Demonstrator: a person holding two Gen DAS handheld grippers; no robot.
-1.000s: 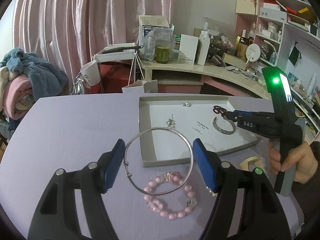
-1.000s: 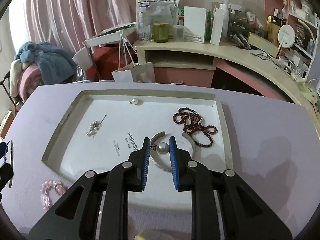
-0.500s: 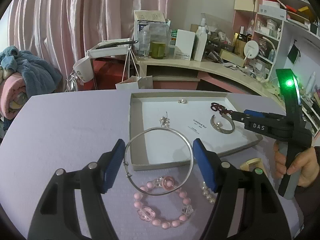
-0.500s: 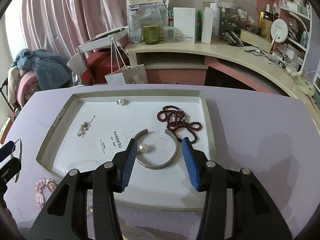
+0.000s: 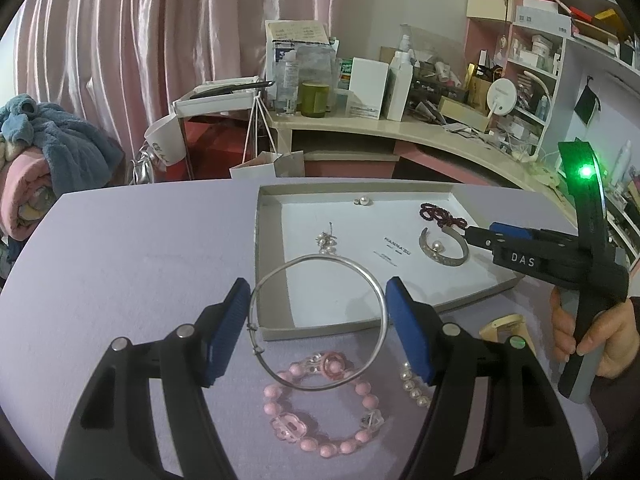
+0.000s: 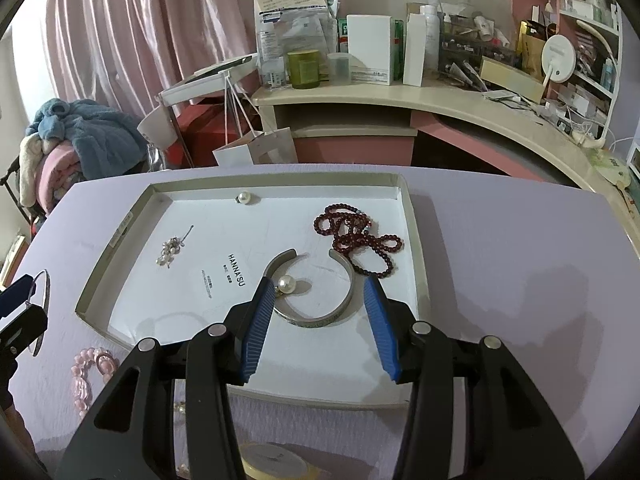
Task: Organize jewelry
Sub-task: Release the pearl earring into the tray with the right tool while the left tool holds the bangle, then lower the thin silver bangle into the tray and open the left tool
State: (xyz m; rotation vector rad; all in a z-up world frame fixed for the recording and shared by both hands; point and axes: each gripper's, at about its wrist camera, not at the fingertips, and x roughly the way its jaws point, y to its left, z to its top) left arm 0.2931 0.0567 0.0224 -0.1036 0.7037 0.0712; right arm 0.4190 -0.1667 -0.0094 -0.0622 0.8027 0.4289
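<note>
Left wrist view: my left gripper (image 5: 316,330) pinches the silver bangle (image 5: 318,322) above the tray (image 5: 270,330) edge, right gripper (image 6: 320,328) spread empty over the cuff (image 6: 316,304); 1 slip flings it.

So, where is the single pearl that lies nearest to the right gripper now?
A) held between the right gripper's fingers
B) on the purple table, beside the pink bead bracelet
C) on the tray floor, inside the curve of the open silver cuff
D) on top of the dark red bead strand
C: the pearl rests on the tray inside the silver cuff, and the right gripper is open with nothing between its fingers.
</note>
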